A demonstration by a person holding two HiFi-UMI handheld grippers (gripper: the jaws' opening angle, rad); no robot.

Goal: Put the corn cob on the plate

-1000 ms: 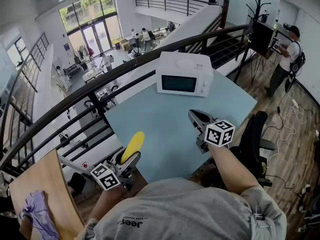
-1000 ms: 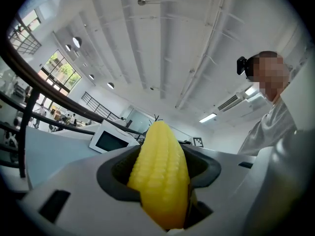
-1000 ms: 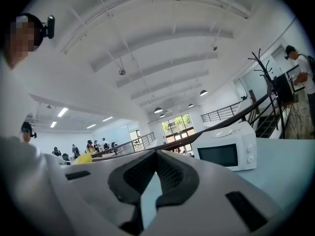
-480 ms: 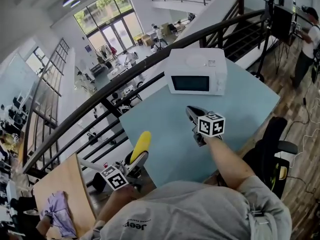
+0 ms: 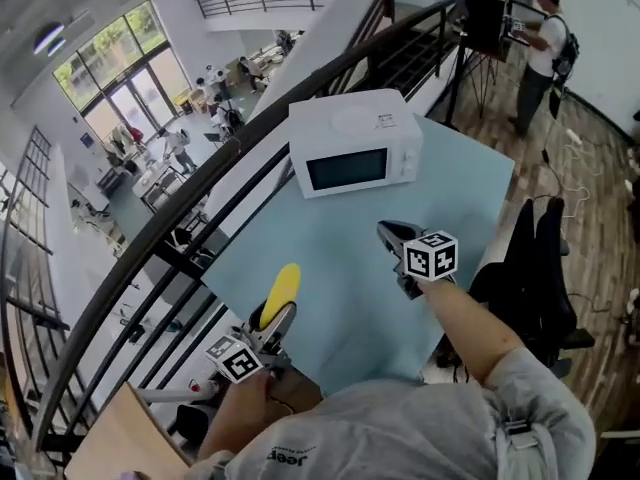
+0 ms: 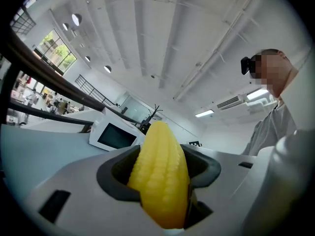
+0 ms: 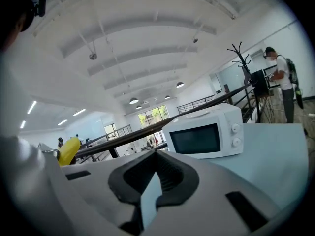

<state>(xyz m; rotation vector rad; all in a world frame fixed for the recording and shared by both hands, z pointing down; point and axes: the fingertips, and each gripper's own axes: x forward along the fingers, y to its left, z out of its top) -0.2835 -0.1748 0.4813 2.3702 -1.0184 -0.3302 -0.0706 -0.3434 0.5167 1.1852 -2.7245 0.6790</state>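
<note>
The left gripper (image 5: 274,324) is clamped, jaws partway wide, on the corn cob (image 6: 161,176), a bumpy yellow taper with rows of rounded kernels. In the head view the cob sits at 7 o'clock over the edge of the smooth pale blue table (image 5: 340,238). Its long axis runs along the jaws, tip toward 1 o'clock. The right gripper (image 7: 153,175), at 4 o'clock, has its dark ribbed pads together with nothing between them.

The left hand-held gripper (image 5: 282,316) points level, its jaws clamped on the corn cob (image 5: 280,288). The right hand-held gripper (image 5: 392,234) tilts slightly down, jaws together, empty.
</note>
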